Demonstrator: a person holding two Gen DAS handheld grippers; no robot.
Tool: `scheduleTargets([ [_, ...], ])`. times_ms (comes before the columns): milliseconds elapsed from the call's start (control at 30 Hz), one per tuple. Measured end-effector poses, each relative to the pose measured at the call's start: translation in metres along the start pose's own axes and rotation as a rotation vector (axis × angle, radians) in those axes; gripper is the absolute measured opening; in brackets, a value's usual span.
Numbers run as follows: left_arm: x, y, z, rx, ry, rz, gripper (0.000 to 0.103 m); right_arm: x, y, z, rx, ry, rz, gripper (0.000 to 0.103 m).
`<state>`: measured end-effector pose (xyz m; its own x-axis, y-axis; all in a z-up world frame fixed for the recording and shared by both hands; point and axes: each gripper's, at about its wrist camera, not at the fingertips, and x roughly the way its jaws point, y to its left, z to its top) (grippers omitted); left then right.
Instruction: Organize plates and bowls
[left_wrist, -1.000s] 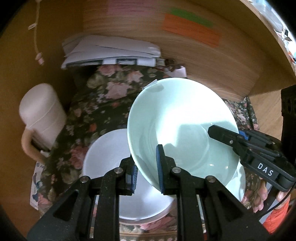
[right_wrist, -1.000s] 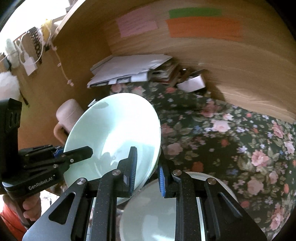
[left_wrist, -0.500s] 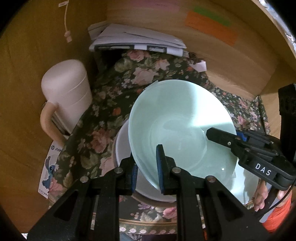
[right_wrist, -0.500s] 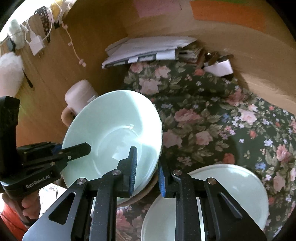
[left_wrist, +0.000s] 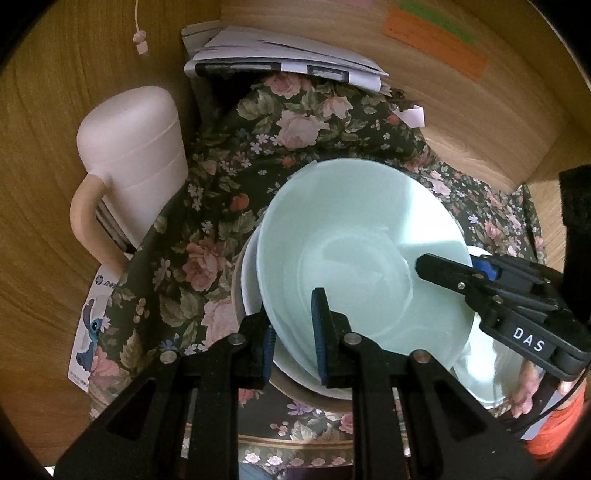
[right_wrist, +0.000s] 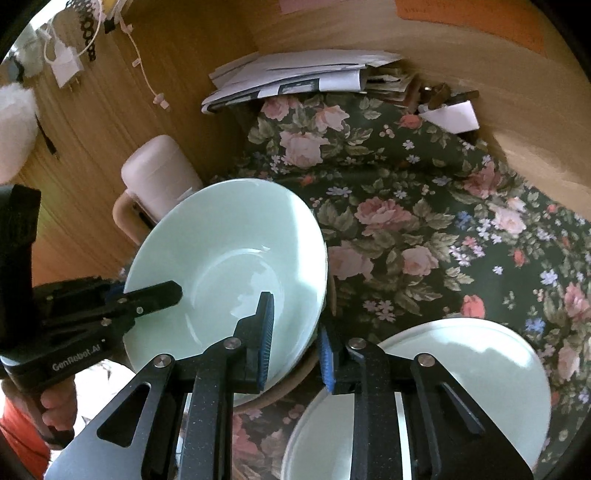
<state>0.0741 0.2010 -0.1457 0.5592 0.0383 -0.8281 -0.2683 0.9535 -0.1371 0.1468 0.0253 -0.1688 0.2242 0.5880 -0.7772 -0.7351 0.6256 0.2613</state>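
Note:
A pale green bowl (left_wrist: 362, 251) is held by both grippers at opposite rims, tilted. My left gripper (left_wrist: 293, 336) is shut on its near rim; it also shows in the right wrist view (right_wrist: 147, 295). My right gripper (right_wrist: 295, 339) is shut on the bowl (right_wrist: 229, 266) at its right rim and shows in the left wrist view (left_wrist: 443, 269). The bowl hangs just above a white bowl (left_wrist: 251, 284) on a tan plate (left_wrist: 306, 391). A pale green plate (right_wrist: 461, 369) lies to the right on the floral cloth.
A pink lidded mug (left_wrist: 133, 155) stands at the left by the wooden wall. A stack of papers (left_wrist: 280, 55) lies at the back. A floral cloth (right_wrist: 424, 221) covers the surface. Wooden walls close in at the back and left.
Both grippers have carried the green bowl down and to the left, over the white bowl. The tilt has lessened slightly. The grips have not changed.

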Motion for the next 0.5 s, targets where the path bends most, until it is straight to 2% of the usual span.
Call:
scheduleTargets([
  [367,0.005,-0.004,0.005,0.026,-0.014,0.035,0.018,-0.011,-0.006,-0.002,0.009,-0.016,0.008,0.022],
  [433,0.004,-0.006,0.006,0.042,-0.010,0.038,0.018,-0.013,-0.006,-0.001,0.014,-0.018,0.016,0.026],
  [500,0.003,-0.008,0.006,0.059,-0.002,0.043,0.021,-0.016,-0.007,-0.001,0.013,-0.030,0.015,0.034],
])
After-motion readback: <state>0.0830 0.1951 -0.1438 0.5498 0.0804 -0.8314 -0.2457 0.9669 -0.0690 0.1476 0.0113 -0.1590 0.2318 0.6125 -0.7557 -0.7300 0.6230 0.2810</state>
